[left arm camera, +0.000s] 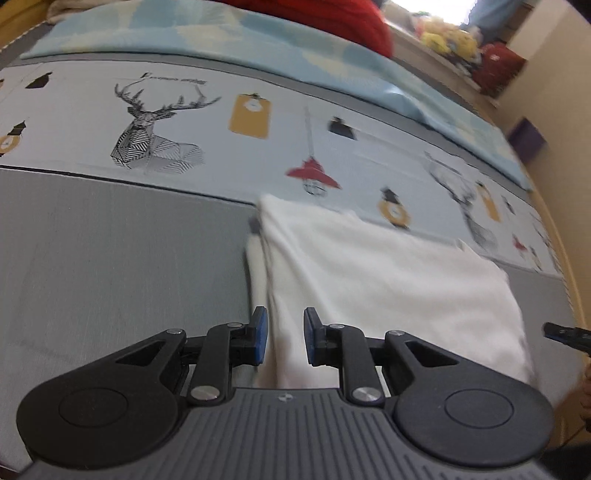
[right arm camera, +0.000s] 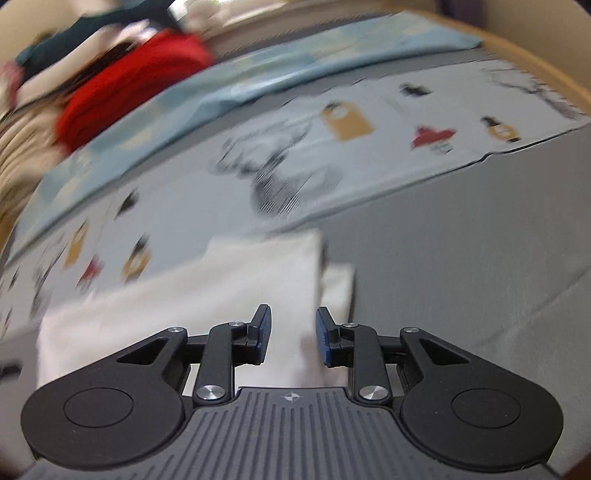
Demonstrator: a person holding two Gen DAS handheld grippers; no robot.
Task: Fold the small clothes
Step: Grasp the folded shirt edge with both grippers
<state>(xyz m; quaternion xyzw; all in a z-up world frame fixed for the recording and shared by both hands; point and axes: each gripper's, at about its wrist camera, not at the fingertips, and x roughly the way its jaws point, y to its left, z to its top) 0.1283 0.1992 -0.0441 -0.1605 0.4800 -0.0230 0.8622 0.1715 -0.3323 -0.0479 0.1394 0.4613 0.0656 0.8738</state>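
Left tool (left arm camera: 281, 338) sits at 6 o'clock in its own view, blue pads parted by a narrow gap and gripping nothing; white cloth shows through the gap beneath them, not pinched. Right tool (right arm camera: 292, 334) stands likewise, slightly parted and empty, above the same cloth. In the left view its tip (left arm camera: 563, 334) enters at 3 o'clock, just beside the cloth's edge.

White folded garment (left arm camera: 376, 280) lies flat on the bed (left arm camera: 122, 266), on the plain grey sheet, its far edge touching the printed band. In the right view the garment (right arm camera: 207, 291) spreads toward 9 o'clock, with a lower layer peeking out at its 3 o'clock edge.

Printed band carries a stag's-head design (left arm camera: 155, 129) at 11 o'clock. Beyond it lie a light blue blanket (left arm camera: 229, 33) and a red fabric item (right arm camera: 129, 81). The right view is blurred.
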